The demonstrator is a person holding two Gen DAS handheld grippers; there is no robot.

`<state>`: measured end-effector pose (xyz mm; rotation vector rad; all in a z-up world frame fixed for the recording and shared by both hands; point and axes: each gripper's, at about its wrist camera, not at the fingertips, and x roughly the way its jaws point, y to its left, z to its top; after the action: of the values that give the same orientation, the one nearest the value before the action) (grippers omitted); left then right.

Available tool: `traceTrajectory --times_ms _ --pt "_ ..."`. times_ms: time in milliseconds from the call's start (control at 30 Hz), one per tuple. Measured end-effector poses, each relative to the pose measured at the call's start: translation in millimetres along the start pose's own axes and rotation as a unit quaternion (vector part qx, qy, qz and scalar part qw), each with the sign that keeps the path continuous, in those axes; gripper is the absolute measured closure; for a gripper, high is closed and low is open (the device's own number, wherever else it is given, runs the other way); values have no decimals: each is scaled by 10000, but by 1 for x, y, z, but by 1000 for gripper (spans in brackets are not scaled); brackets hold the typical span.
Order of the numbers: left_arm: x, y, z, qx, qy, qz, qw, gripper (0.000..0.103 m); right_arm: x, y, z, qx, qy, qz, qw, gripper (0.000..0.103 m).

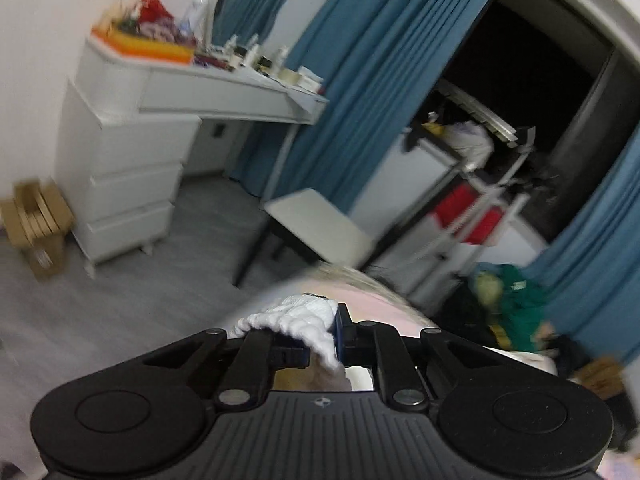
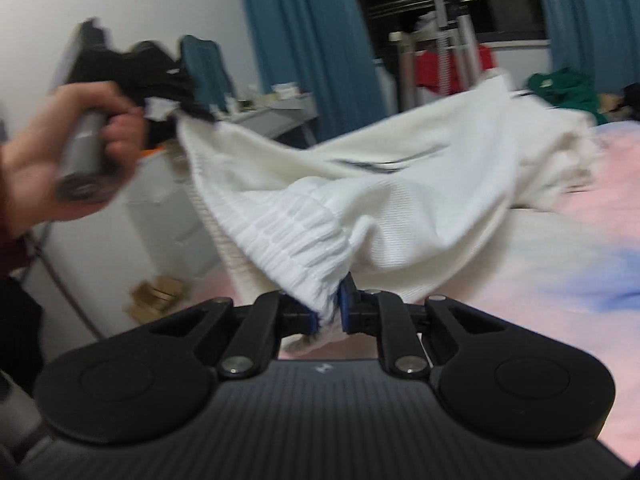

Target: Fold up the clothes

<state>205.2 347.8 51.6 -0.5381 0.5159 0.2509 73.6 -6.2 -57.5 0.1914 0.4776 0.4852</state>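
A white ribbed garment [image 2: 400, 200] with a thin dark stripe hangs stretched between both grippers above a pink and blue bed sheet [image 2: 560, 272]. My right gripper [image 2: 329, 312] is shut on its elastic ribbed hem. In the right wrist view my left gripper [image 2: 180, 114], held in a hand [image 2: 60, 152], pinches another edge of the same cloth at upper left. The left wrist view shows the left gripper [image 1: 322, 344] shut on a bunched white fold [image 1: 296, 320], with the bed's edge just beyond it.
A white dresser with drawers [image 1: 128, 184] carries clutter on top. Blue curtains [image 1: 360, 80] frame a dark window. A white stool [image 1: 316, 224], a drying rack [image 1: 480, 184], cardboard boxes [image 1: 36, 224] and a green garment [image 1: 516, 300] stand around the grey floor.
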Motion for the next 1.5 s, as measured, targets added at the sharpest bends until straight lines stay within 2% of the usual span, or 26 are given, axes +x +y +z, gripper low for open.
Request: traceTrajectory --times_ms 100,233,367,433,467,500,533,567,633,667,733,800,1000,1233,1333,1500 --pt "43 6 6 387 140 500 9979 91 36 14 -8 4 93 131 9999 89" --pt "101 22 -9 595 473 856 9934 91 64 10 -21 101 118 154 9998 89" --pt "119 43 -21 538 552 765 9941 90 64 11 -18 1 -2 216 9998 85" --pt "112 46 -26 581 552 672 9945 88 60 12 -17 -46 -29 292 9996 76" --pt "107 48 -27 586 556 620 9948 86 58 12 -16 -65 -25 367 9993 65" --pt "99 52 -29 586 566 543 9952 82 56 12 -14 -83 -19 447 9990 47" --pt "90 57 -32 587 576 466 9955 75 53 12 -13 -102 -13 528 9986 35" --pt "81 59 -33 611 599 386 9956 71 50 12 -13 -102 -17 581 9983 16" --pt "62 59 -37 695 654 276 9951 51 41 13 -13 -106 22 600 9981 16" --pt "53 59 -39 739 679 223 9947 45 37 13 -12 -109 43 606 9981 16" --pt "26 56 -47 930 513 306 9939 22 25 12 -10 -132 40 589 9982 17" --pt "1 52 -56 1079 395 280 9930 16 11 10 -5 -177 -21 531 9984 17" --pt "-72 23 -86 1404 197 111 9898 16 -39 -9 15 -294 -325 235 9988 17" --pt "-165 -45 -142 1837 -228 -372 9820 15 -98 -68 47 -521 -722 -395 9952 17" --pt "-190 -75 -171 1977 -218 -569 9784 15 -119 -97 57 -637 -867 -705 9917 17" --pt "-208 -106 -220 2019 -205 -856 9754 15 -142 -139 57 -505 -934 -1070 9886 17"
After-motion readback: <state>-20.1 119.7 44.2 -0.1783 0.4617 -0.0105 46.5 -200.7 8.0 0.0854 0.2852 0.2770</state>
